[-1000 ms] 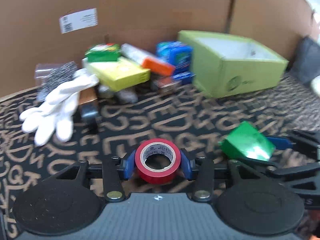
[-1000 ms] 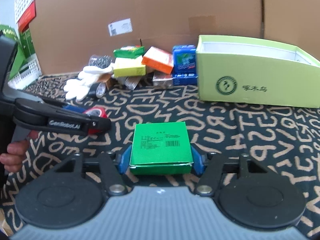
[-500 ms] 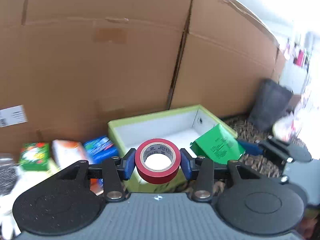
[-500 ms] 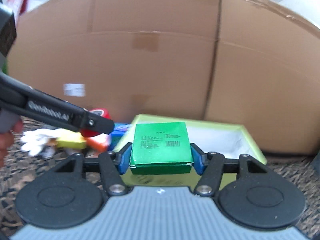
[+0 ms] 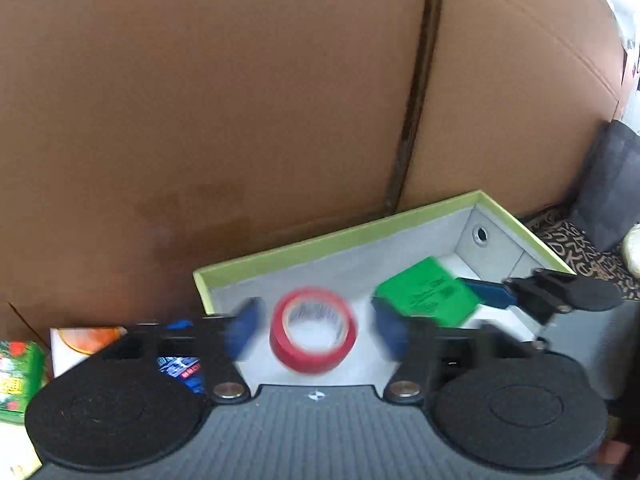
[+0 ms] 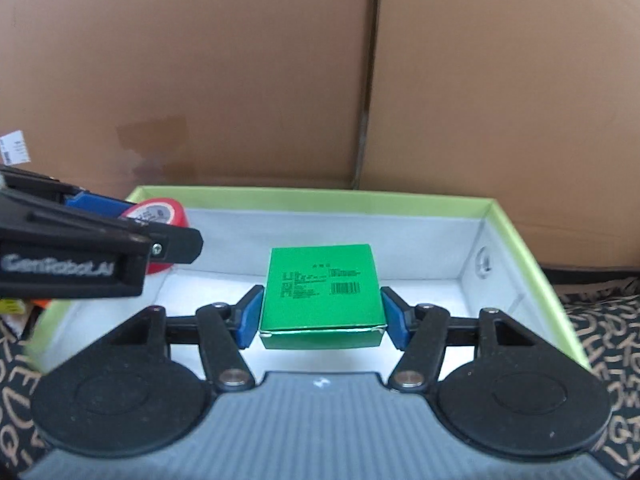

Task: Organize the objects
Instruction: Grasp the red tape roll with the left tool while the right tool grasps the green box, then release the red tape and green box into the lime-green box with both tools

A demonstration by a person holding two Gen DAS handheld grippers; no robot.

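Hovering over the green box (image 6: 524, 232), both hand-held grippers spread, just releasing red tape (image 5: 313, 331) and green carton (image 6: 320, 288).

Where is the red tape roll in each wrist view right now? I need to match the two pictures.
Left wrist view: the red tape roll is low at centre, between the left gripper's parted blue pads, touching neither.
Right wrist view: the roll is at left, partly hidden behind that gripper's black finger.
Shared landmark: the light-green box; the roll is over its white inside in both.
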